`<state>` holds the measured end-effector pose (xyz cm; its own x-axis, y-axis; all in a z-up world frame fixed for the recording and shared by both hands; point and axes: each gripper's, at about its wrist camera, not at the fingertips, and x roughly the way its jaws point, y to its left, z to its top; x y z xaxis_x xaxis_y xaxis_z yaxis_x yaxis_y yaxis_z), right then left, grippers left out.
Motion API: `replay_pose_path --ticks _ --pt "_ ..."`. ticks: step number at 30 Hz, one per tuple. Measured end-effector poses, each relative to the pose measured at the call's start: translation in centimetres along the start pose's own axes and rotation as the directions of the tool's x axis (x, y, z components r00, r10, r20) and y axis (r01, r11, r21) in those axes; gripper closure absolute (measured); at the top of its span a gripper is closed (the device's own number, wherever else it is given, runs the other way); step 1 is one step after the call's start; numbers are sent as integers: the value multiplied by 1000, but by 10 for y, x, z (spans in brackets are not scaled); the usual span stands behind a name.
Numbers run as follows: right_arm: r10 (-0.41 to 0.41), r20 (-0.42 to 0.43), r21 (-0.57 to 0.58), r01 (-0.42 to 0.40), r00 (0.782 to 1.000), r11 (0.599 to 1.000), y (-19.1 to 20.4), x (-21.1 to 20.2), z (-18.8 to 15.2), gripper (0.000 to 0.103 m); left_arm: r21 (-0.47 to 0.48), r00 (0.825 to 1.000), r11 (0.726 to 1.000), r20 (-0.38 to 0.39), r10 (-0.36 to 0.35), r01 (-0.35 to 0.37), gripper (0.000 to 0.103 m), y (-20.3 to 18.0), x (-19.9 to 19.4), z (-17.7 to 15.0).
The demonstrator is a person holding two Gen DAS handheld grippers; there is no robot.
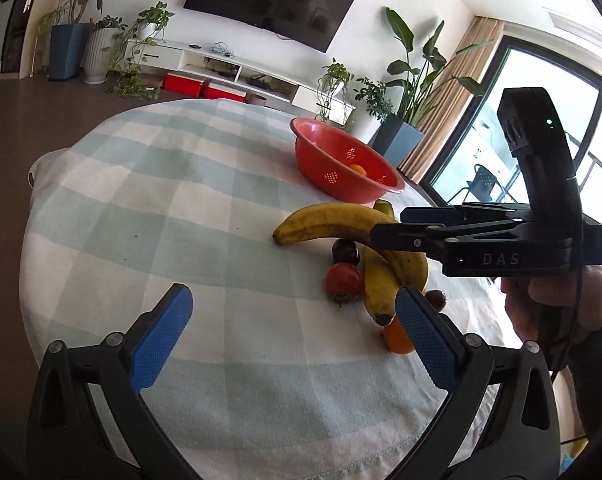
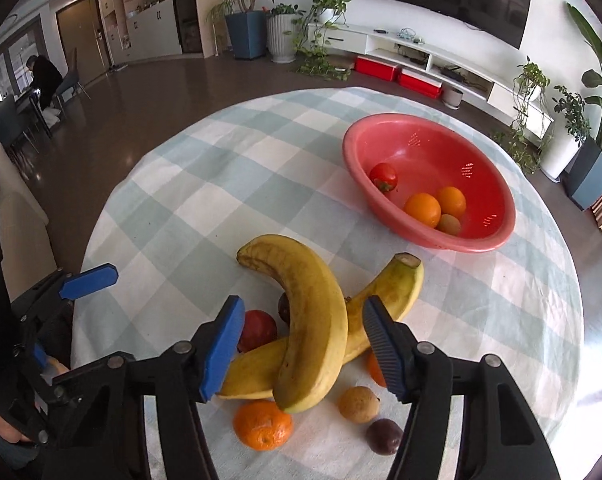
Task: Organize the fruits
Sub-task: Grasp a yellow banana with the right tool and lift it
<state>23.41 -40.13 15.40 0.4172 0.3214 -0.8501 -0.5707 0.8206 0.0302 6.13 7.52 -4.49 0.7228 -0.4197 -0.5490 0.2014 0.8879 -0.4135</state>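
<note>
The right gripper [image 2: 301, 350] hangs wide open and empty, straddling the top banana [image 2: 305, 316], which lies crossed over a second banana [image 2: 385, 300] – closing could drag both. The left gripper [image 1: 293, 328] is open too, holding nothing. Loose round fruit beneath may roll – the red bowl [image 2: 497, 224] sits farther back

Your right gripper [image 2: 301, 350]: jaws apart, straddling the top banana [image 2: 307, 320] | bowl [image 2: 497, 236]: tomato [image 2: 383, 176], two oranges [image 2: 422, 209] | cloth [image 2: 205, 184]: checked
</note>
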Motion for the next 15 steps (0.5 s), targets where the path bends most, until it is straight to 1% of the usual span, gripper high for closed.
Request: replay_pose_path --ticks 3,6,9,13,15 --pt "2 -41 -8 -3 999 1000 -2 10 7 40 -16 1000 1000 -5 -6 6 0 4 2 1" --pt "3 -82 -14 -4 997 1000 -2 21 11 42 -12 1000 1000 -6 -9 9 0 4 5 1" --pt "0 -123 -38 -4 992 999 -2 31 14 47 -12 1000 1000 -5 -15 15 0 3 4 1" --pt "17 -178 -43 -25 984 999 -2 42 15 55 -22 1000 1000 -7 -22 22 0 5 5 1" --pt "7 -188 -49 -16 982 999 -2 45 16 58 -20 1000 1000 -8 -25 24 0 4 5 0"
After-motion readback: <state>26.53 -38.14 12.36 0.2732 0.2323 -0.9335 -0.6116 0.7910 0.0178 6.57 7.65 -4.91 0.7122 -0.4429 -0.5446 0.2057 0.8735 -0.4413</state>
